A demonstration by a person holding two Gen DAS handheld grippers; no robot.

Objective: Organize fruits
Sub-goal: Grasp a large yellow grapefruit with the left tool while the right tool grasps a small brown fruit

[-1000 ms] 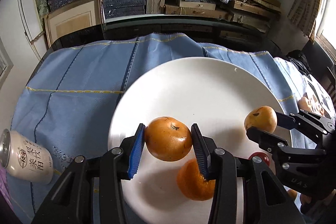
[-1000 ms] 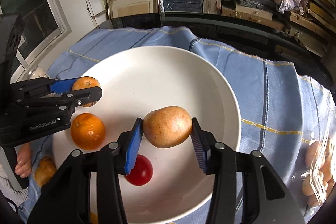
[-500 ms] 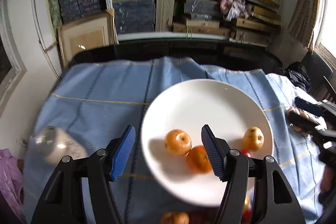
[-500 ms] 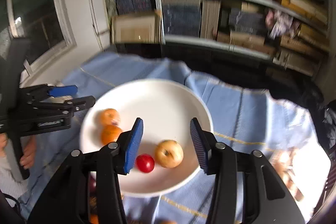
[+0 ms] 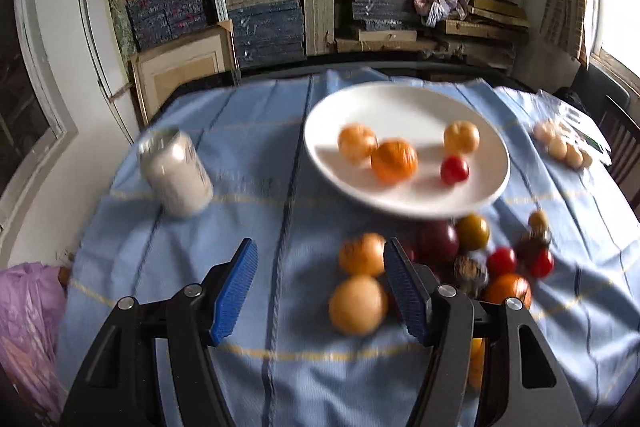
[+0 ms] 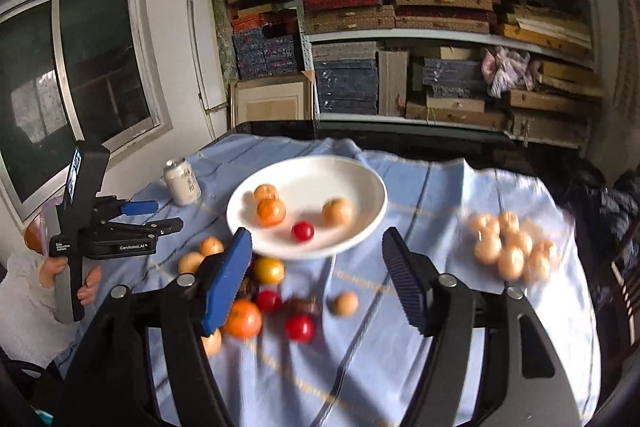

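Shelves crammed with stacked boxes line the back wall, and in front of them a table wears a blue cloth (image 6: 440, 195) with thin stripes. Farthest left on it, a pale drink can (image 5: 176, 173) stands well apart from the fruit, likely just clutter. To its right the left gripper (image 5: 320, 287) hovers low over the cloth, jaws apart and empty, pointing at the loose pile as if choosing its next piece. Near the middle sits one white plate (image 6: 360, 183), clearly the collecting spot, holding four fruits: two oranges (image 6: 271, 211), one tan round fruit (image 6: 337, 211) and one small red tomato (image 6: 302, 231). Below the plate a heap of loose fruit (image 5: 440, 267) waits unsorted, roughly ten blurred pieces in orange, yellow, red and dark purple. The right gripper (image 6: 316, 281) hangs above this heap, its jaws opening with nothing between them. Farthest right, a clear bag of pale round fruit (image 6: 510, 247), about nine, lies on its own.
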